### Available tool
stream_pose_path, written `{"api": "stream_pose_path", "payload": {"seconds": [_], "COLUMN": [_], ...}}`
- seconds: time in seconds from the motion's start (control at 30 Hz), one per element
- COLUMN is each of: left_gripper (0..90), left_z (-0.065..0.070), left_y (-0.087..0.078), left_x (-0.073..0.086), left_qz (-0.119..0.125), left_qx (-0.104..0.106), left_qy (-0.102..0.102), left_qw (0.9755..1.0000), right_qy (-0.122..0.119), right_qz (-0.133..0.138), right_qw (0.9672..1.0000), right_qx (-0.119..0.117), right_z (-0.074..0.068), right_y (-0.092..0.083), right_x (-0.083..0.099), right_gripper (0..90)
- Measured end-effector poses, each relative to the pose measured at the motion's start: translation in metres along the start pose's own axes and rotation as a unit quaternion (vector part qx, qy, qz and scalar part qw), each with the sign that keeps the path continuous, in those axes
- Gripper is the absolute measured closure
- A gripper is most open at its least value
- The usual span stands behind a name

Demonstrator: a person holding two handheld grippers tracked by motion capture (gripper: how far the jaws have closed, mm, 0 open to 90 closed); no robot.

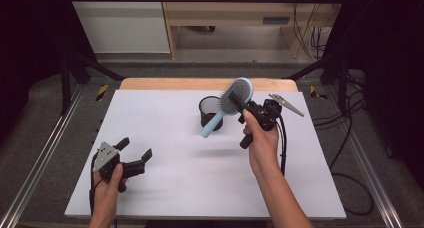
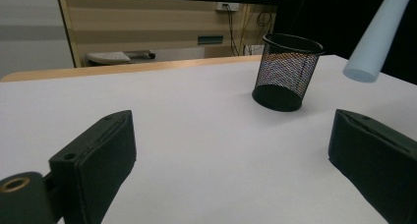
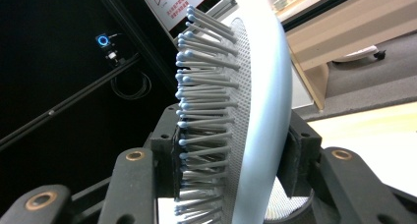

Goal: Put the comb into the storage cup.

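Pale-blue hairbrush (image 1: pixel 231 102) sits clamped in the right claw (image 1: pixel 246 108), raised above the table (image 1: pixel 165 138) with its handle slanting down toward 7 o'clock, tip hanging just over the black mesh cup (image 1: pixel 210 112). We read this as a handle-first drop into the cup: the grip is on the brush head (image 3: pixel 255 111), one jaw against the bristle side, the other against the smooth back, which leaves the handle free to go in. Cup stands upright near table centre, slightly toward 1 o'clock, mouth open and apparently empty, though we can't see its bottom.

Left claw (image 1: pixel 134 157) hovers low at 8 o'clock, jaws spread wide, nothing between them; in the left gripper view they frame the cup (image 2: pixel 287 71) and the handle end (image 2: pixel 377 37), so we judge it's parked clear, maybe ready to steady the cup.

Hard to make out: the brush's lower head and neck are cut off in the right gripper view, bristles hide one pad's contact. Whether the handle tip is over the rim or just beside it, we can't tell from above.
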State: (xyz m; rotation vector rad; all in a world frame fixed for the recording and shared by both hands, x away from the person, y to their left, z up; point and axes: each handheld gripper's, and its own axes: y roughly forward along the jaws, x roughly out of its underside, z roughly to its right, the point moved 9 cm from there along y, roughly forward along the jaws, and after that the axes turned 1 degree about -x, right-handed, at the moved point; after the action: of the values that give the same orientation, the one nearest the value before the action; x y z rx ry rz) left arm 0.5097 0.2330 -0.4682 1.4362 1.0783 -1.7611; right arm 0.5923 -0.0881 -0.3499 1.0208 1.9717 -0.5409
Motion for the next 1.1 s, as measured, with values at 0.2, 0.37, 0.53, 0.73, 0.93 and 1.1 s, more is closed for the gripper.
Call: {"api": "stream_pose_path", "payload": {"seconds": [0.2,0.37,0.53,0.73,0.93,1.1], "left_gripper": [4.1,4.0,4.0,4.0,4.0,4.0], "left_z": [0.000,0.000,0.003,0.003,0.007,0.009], "left_y": [0.001,0.002,0.003,0.004,0.006,0.007], "left_x": [0.001,0.001,0.002,0.001,0.002,0.003], "left_qz": [-0.001,0.001,-0.002,-0.001,-0.004,-0.005], "left_qx": [0.002,0.000,0.007,0.008,0.013,0.016], "left_qy": [-0.006,-0.012,-0.011,-0.011,-0.010,-0.009], "left_qw": [1.0000,0.9999,0.9999,0.9999,0.9999,0.9998], "right_qy": [-0.003,0.010,0.020,0.027,0.027,0.030], "right_qz": [-0.004,0.002,0.012,0.023,0.030,0.035], "right_qw": [1.0000,0.9999,0.9996,0.9991,0.9990,0.9987], "right_qx": [0.004,0.009,0.017,0.024,0.018,0.019], "right_z": [-0.006,-0.003,0.002,0.008,0.009,0.009], "right_y": [0.014,0.027,0.038,0.044,0.045,0.046], "right_x": [-0.008,-0.017,-0.024,-0.029,-0.029,-0.031], "right_gripper": [52.3,52.3,52.4,52.4,52.4,52.4]}}
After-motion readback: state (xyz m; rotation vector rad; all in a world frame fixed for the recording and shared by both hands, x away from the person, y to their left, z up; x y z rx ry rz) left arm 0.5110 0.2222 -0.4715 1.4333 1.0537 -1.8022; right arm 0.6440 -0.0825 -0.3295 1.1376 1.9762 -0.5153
